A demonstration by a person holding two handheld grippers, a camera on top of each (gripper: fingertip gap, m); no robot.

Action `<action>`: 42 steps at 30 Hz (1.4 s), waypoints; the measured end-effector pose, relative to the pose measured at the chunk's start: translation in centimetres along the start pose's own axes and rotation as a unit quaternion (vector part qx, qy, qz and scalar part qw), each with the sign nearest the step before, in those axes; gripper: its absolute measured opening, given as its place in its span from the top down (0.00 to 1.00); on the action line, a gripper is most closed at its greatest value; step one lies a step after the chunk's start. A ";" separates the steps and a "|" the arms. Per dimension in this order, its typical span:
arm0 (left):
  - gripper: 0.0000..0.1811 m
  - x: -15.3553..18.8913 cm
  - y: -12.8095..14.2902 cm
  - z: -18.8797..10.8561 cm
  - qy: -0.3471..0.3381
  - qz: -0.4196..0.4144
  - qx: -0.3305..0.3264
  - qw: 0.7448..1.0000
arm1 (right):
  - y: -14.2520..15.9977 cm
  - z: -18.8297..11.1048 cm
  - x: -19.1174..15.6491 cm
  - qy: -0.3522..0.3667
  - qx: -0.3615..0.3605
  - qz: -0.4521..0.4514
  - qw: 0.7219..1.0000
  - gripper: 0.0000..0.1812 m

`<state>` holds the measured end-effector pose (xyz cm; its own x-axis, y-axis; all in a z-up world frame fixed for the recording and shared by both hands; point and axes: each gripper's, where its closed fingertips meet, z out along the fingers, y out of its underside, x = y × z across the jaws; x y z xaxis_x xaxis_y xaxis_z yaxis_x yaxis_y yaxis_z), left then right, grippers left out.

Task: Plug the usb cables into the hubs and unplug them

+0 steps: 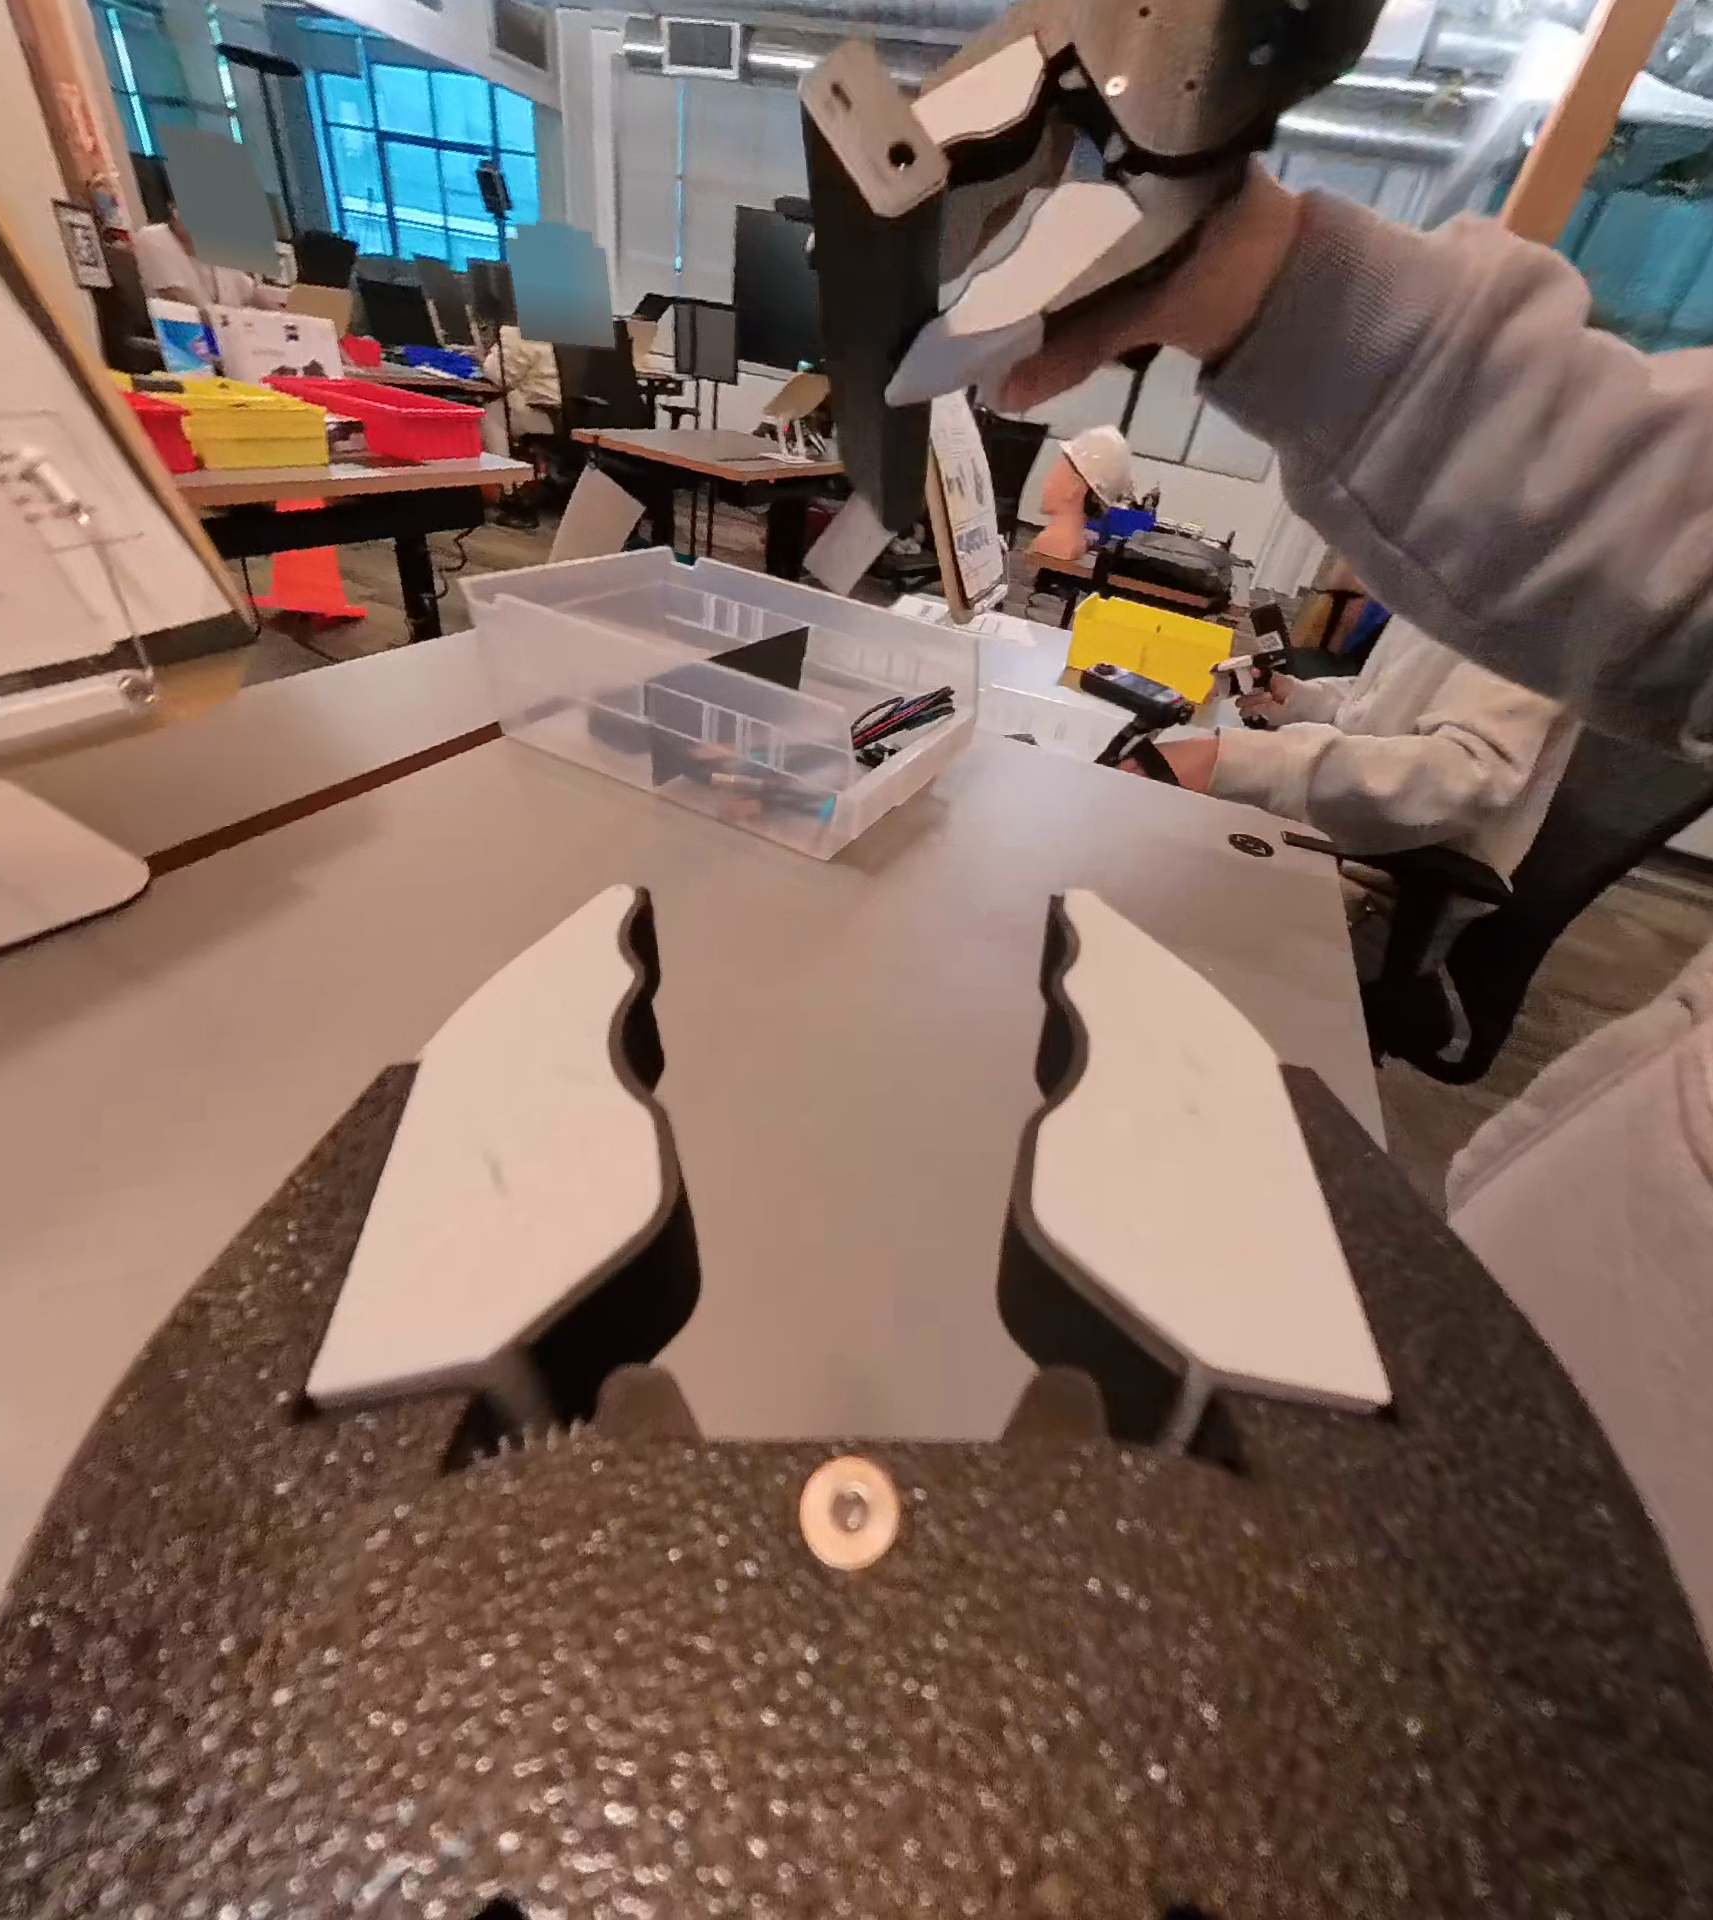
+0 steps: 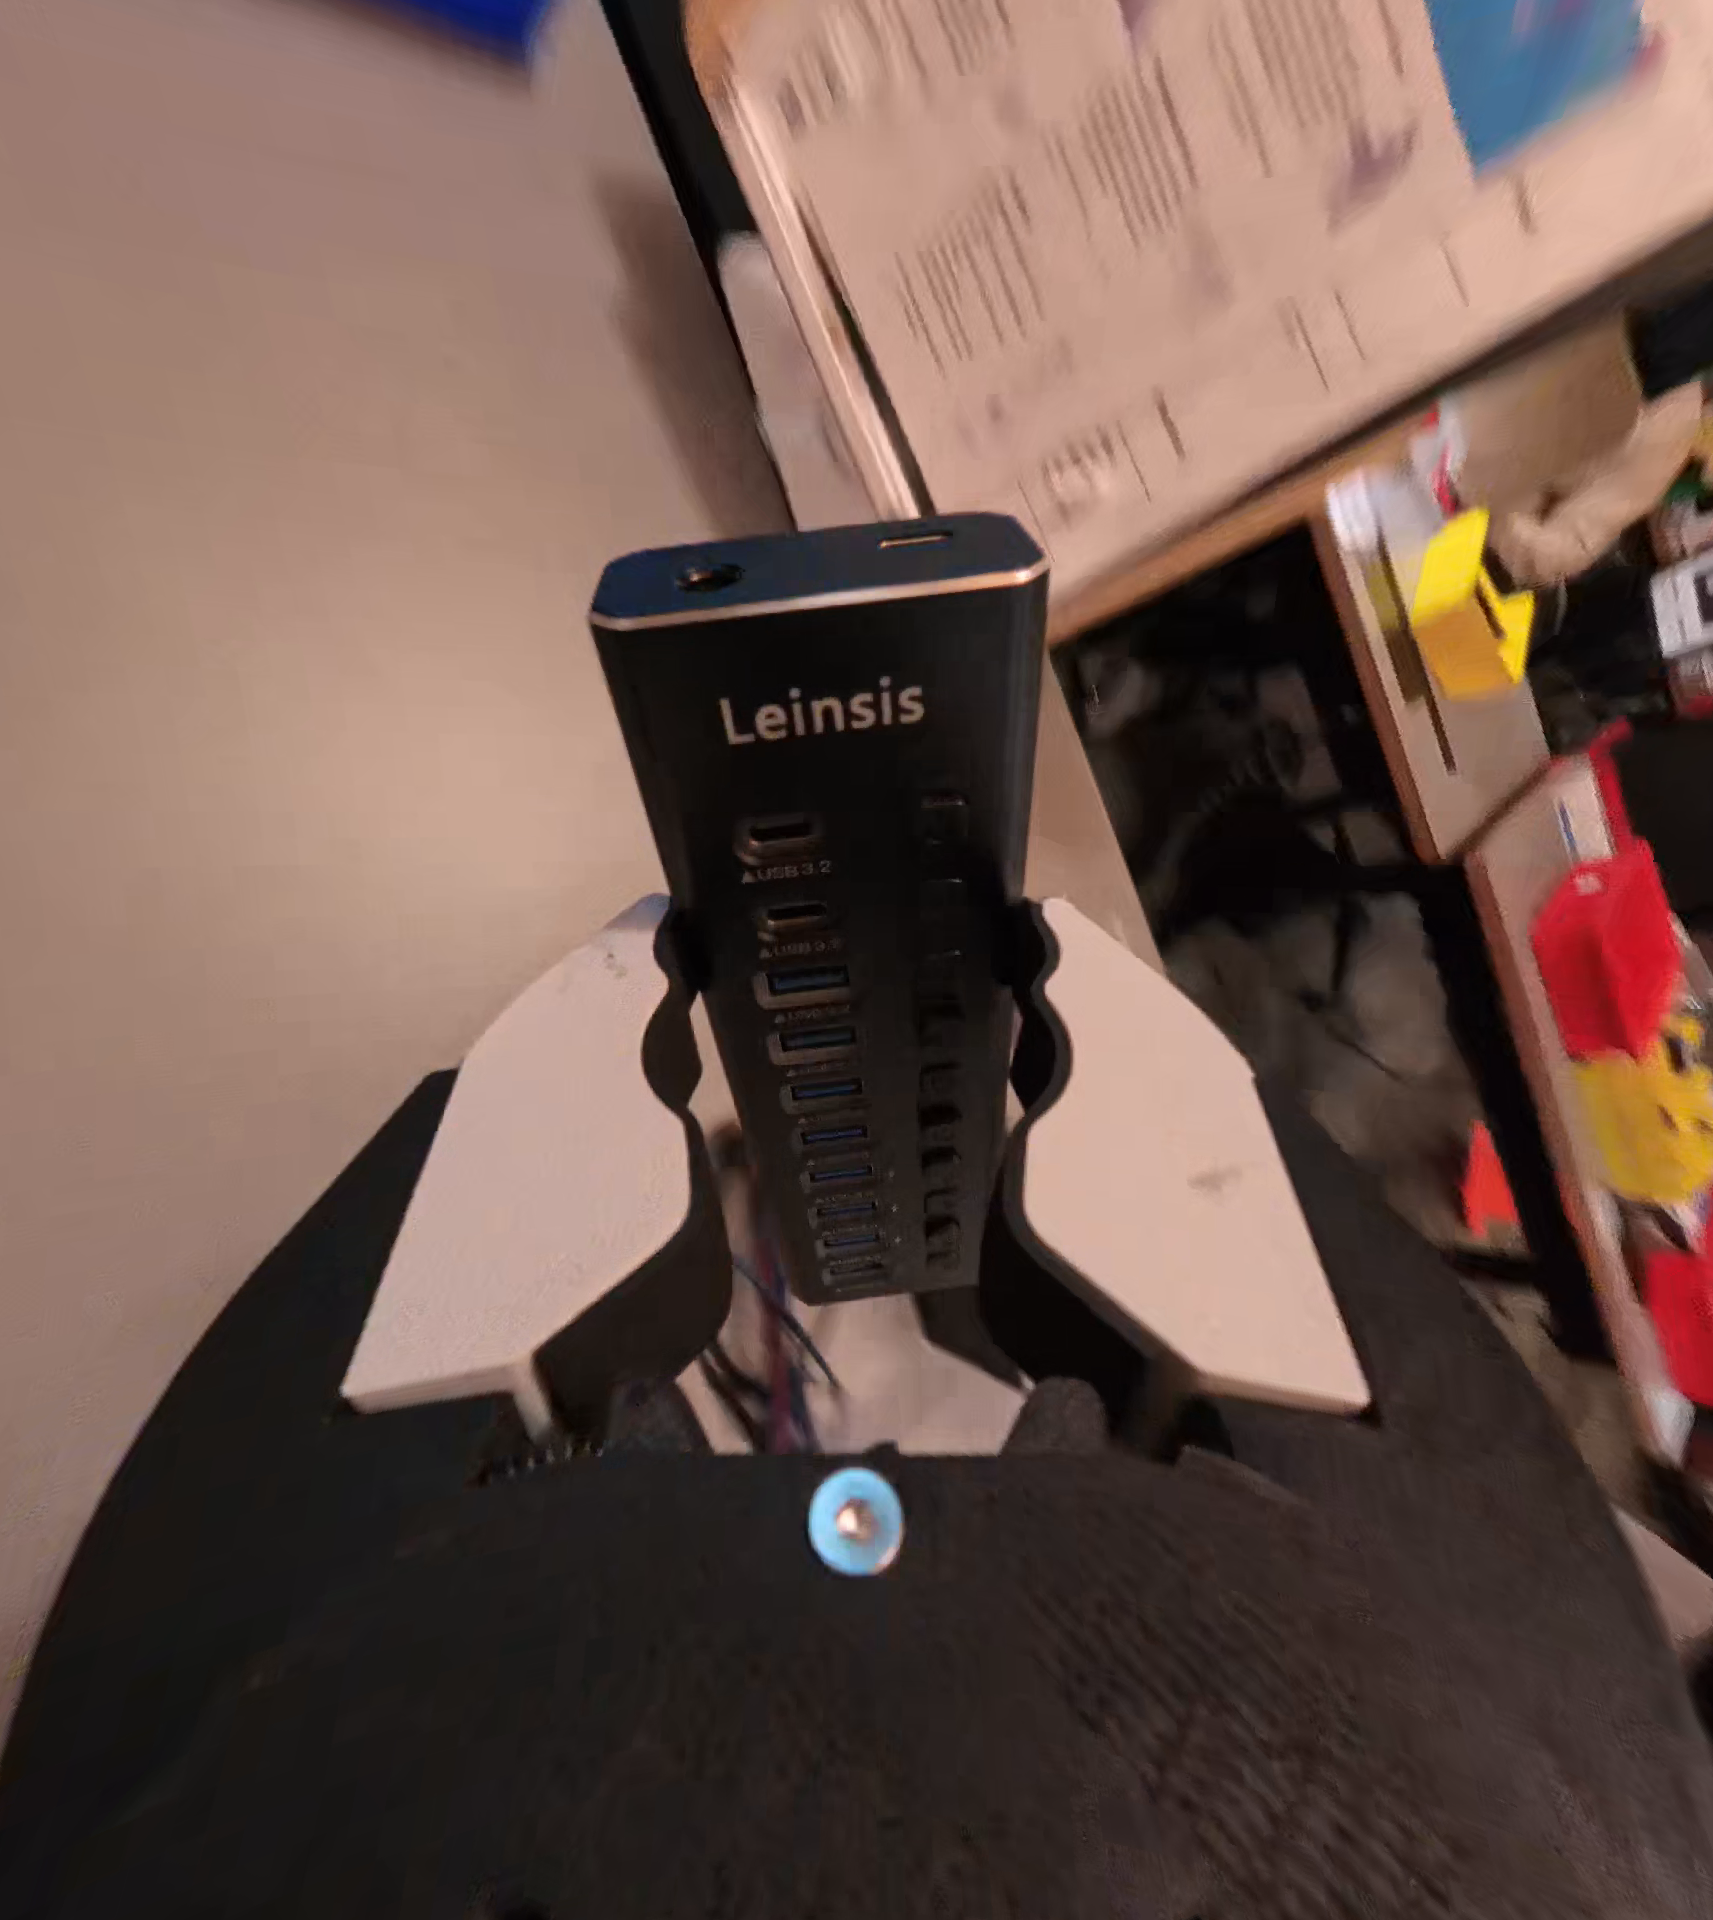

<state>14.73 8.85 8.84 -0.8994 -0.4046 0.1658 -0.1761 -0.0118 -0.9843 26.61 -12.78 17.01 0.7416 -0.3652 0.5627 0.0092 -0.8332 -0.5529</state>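
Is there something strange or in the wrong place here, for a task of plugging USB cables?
Nothing looks damaged or spilled. One oddity: the right gripper holds the black hub in the air, with no cable plugged in. The left gripper is open and empty over the table. Cables lie in the clear bin.

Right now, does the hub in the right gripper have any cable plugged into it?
No. The black hub clamped in the right gripper shows only empty ports along its face and top end.
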 end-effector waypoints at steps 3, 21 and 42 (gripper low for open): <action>0.64 -0.3 0.6 -0.6 -0.014 -0.032 0.010 0.999 | 6.1 1.0 5.8 0.009 -0.085 -0.010 0.996 0.67; 0.64 0.0 2.9 -0.7 -0.074 -0.039 -0.071 0.994 | 25.3 19.6 6.7 -0.247 -0.328 0.010 0.912 0.67; 0.57 -1.6 2.1 12.2 -0.070 -0.062 -0.130 0.987 | 17.3 3.7 3.9 0.039 0.000 0.284 0.958 0.48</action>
<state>20.67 -1.74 5.74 -0.8039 -0.5368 0.2562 -0.3947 0.1593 -0.9049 32.12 -27.05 7.34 0.5749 -0.7894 0.2152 -0.3810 -0.4910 -0.7834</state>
